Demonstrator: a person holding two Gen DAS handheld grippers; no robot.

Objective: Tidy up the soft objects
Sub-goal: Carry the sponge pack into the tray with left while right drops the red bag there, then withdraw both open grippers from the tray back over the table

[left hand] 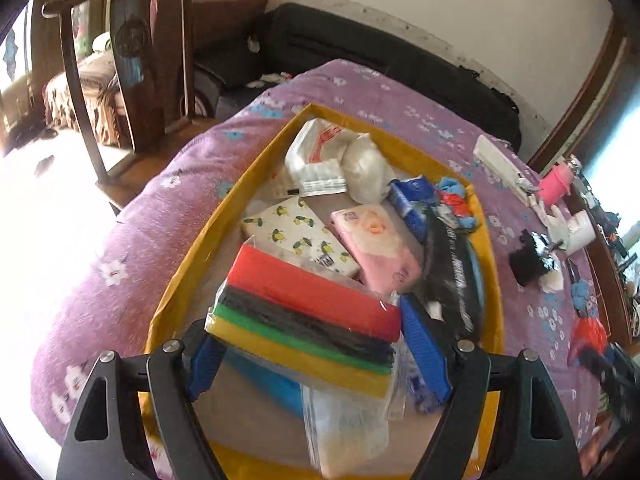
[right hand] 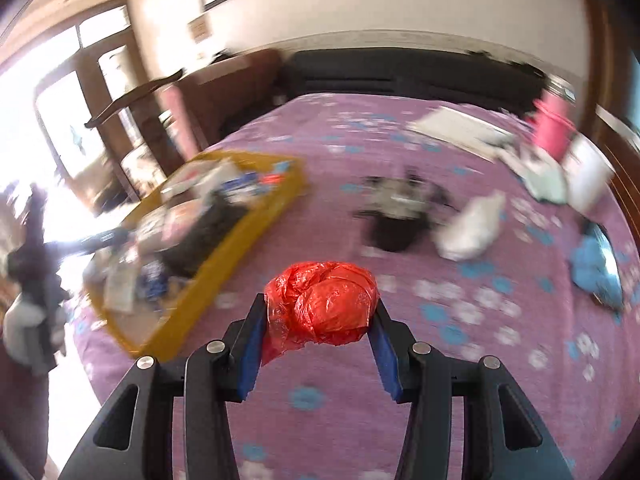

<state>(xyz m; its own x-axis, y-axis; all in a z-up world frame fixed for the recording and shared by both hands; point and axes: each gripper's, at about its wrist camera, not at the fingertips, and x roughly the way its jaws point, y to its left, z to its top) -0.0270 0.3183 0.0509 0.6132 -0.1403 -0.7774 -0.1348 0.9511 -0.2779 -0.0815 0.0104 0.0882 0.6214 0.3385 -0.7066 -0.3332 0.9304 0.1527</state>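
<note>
My left gripper point(left hand: 308, 344) is shut on a wrapped pack of red, black, green and yellow sponges point(left hand: 312, 308) and holds it over the near end of a yellow tray point(left hand: 188, 256). The tray holds a lemon-print tissue pack point(left hand: 296, 236), a pink tissue pack point(left hand: 376, 244), white bags point(left hand: 340, 156) and a black pouch point(left hand: 452, 276). My right gripper point(right hand: 320, 328) is shut on a crumpled red plastic bag point(right hand: 324, 304) above the purple flowered cloth point(right hand: 400, 380). The tray point(right hand: 248, 236) lies to its left.
On the cloth to the right lie a black object point(left hand: 528, 260), a white bag point(right hand: 472, 228), blue gloves point(right hand: 592, 268), a pink bottle point(left hand: 556, 184) and white items point(left hand: 500, 164). A dark wooden chair point(left hand: 132, 76) stands left of the table, a black sofa point(left hand: 360, 56) behind.
</note>
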